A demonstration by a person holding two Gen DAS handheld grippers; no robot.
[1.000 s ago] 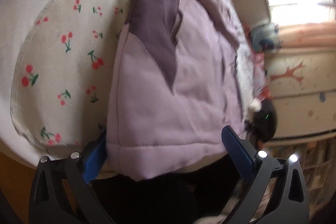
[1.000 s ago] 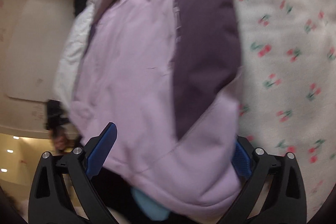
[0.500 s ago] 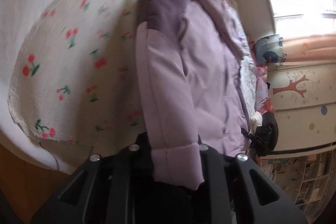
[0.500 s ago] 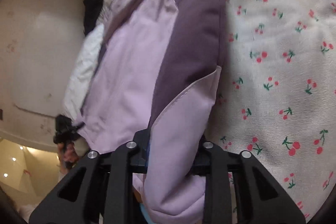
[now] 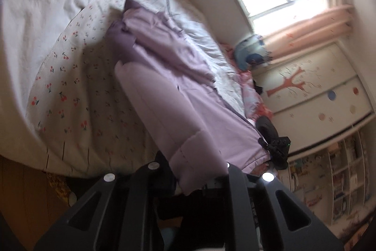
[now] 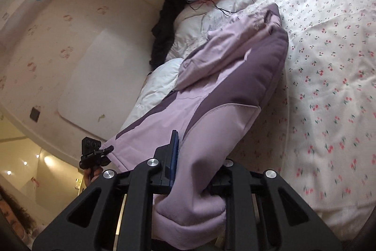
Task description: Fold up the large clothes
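Padded lilac fabric, the jacket (image 5: 178, 95) is looking soft, bulky and light, so it is likely sagging wherever unsupported; the hem corners seem the sensible hold. The left gripper (image 5: 195, 171) is clamped on one corner, the right gripper (image 6: 197, 171) on the other. A second ago both jaws were standing apart; now the hem is hanging above the bed (image 6: 329, 86).

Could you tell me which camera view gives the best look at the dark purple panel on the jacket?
The right wrist view: the jacket's dark purple panel runs broad and sharp down the jacket there. The left wrist view shows only a narrow, blurred strip of it at the far end.
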